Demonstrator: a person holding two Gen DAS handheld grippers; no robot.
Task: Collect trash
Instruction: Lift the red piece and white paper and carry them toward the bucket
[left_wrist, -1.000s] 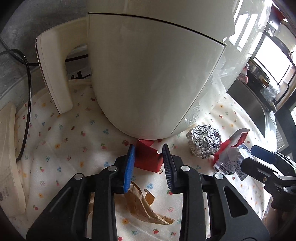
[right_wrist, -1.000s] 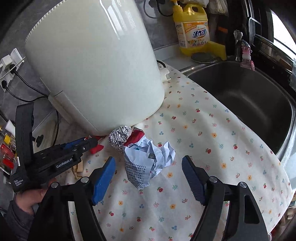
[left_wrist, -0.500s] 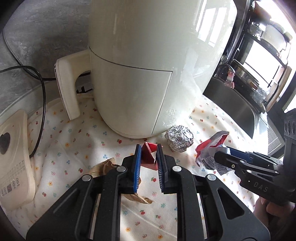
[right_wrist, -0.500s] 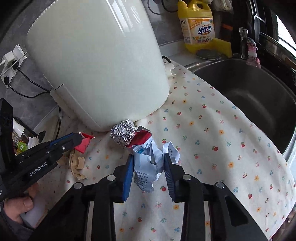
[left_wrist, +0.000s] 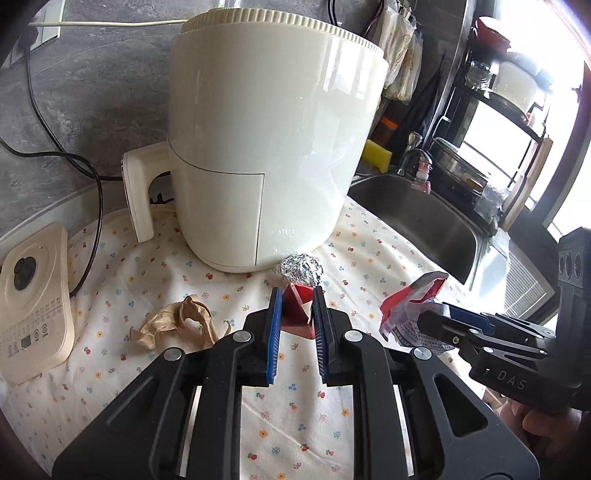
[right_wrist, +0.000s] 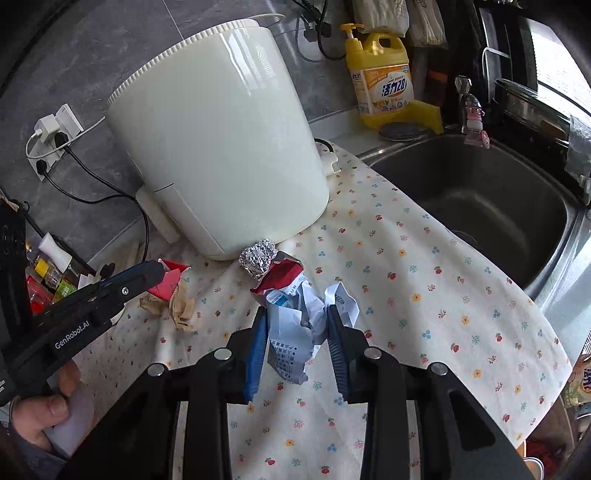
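Observation:
My left gripper (left_wrist: 297, 295) is shut on a red folded paper scrap (left_wrist: 295, 312) and holds it above the floral cloth; it also shows in the right wrist view (right_wrist: 171, 278). My right gripper (right_wrist: 297, 314) is shut on a crumpled white and red wrapper (right_wrist: 303, 306), also seen in the left wrist view (left_wrist: 410, 306). A foil ball (left_wrist: 301, 269) (right_wrist: 258, 256) lies by the base of the air fryer. A crumpled brown paper (left_wrist: 177, 319) (right_wrist: 177, 304) lies on the cloth at the left.
A large cream air fryer (left_wrist: 273, 147) stands at the back of the floral cloth (right_wrist: 424, 295). A steel sink (right_wrist: 480, 199) lies to the right. A yellow detergent bottle (right_wrist: 382, 79) stands behind it. A cream device (left_wrist: 31, 306) and black cables lie at the left.
Both grippers closed on their trash a second ago and have since lifted up and back. The red scrap and the wrapper rose off the cloth with them.

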